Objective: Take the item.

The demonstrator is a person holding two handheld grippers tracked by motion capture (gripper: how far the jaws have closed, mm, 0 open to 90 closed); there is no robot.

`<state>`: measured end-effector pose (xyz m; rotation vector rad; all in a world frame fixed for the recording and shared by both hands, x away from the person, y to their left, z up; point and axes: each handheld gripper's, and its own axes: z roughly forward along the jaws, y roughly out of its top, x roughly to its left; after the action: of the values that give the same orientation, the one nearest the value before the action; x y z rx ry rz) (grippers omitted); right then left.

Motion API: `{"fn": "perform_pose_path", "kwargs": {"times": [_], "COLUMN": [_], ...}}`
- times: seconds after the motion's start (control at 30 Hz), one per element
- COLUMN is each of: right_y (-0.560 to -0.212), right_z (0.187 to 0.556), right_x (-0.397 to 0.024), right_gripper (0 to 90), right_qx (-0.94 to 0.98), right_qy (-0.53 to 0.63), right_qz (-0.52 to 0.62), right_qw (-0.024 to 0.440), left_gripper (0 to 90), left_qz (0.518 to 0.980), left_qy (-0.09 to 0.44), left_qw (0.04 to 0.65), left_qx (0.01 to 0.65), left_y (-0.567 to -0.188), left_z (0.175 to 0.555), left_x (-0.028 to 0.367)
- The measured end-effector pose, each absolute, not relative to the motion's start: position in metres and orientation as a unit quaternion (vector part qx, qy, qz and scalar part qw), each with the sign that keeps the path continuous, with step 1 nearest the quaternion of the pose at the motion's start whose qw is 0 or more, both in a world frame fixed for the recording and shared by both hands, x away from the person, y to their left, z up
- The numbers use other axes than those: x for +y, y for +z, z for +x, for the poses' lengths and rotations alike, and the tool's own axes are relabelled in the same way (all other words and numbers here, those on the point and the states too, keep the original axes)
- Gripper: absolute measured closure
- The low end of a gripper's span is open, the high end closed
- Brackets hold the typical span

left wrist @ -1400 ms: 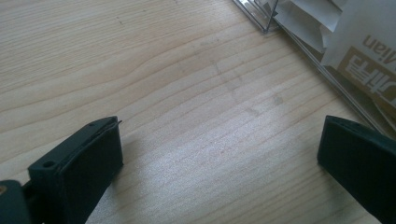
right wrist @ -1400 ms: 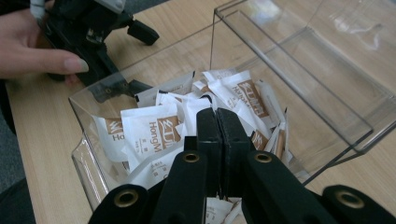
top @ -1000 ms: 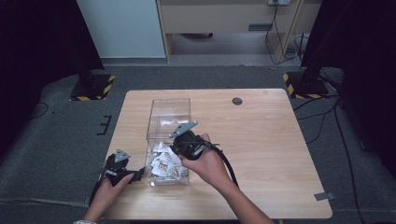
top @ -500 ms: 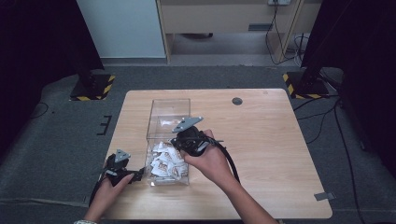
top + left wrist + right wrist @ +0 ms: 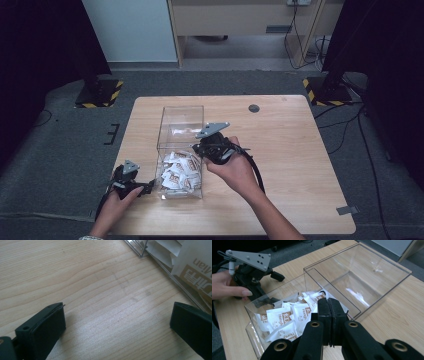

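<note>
The sachets lie heaped in the near compartment of the clear box, directly ahead of and just below my right gripper, whose jaws are pressed together with nothing between them. In the right gripper view the pile sits beyond the jaw tips and slightly to their left; the sachets point in mixed directions, so no single long axis governs the approach, and I judge that the jaws must part before any pickup. My right gripper is the nearer one: in the high view it hangs at the box's right wall, above the rim, while my left gripper rests low on the desk outside the left wall. My left jaws stand wide apart and empty, with bare wood between them and the box's lower edge just beyond the right-hand jaw. The sachets are small, flat, white paper packets with brown printed lettering, lightly creased and overlapping. The box is rigid transparent plastic, rectangular, open-topped, and split by a clear divider; the far compartment appears empty. Its walls throw reflections that could mislead a judgement of where the rim lies. The desk is pale wood with a fine straight grain, matt and level. A small dark round disc sits well beyond the box.
</note>
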<state>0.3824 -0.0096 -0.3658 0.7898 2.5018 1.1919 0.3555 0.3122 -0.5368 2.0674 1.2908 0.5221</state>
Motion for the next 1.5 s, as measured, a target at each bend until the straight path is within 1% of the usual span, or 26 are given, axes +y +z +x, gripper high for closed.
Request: {"fn": "perform_pose_path", "kwargs": {"times": [0.5, 1.23, 1.5], "right_y": [-0.366, -0.365, -0.361], "right_z": [0.394, 0.404, 0.405], "right_x": [-0.036, -0.082, -0.091], "right_gripper": [89.3, 89.3, 89.3], "right_qx": [0.855, 0.839, 0.835], "right_qy": [0.400, 0.398, 0.399], "right_qz": [0.297, 0.331, 0.335], "right_qw": [0.144, 0.168, 0.176], "left_gripper": [0.0, 0.0, 0.0], "left_qz": [0.787, 0.786, 0.786], "left_qy": [0.198, 0.199, 0.198], "left_qw": [0.318, 0.319, 0.319], "left_qx": [0.490, 0.491, 0.491], "left_y": [-0.537, -0.537, -0.537], "left_z": [0.356, 0.355, 0.356], "left_x": [0.312, 0.312, 0.312]}}
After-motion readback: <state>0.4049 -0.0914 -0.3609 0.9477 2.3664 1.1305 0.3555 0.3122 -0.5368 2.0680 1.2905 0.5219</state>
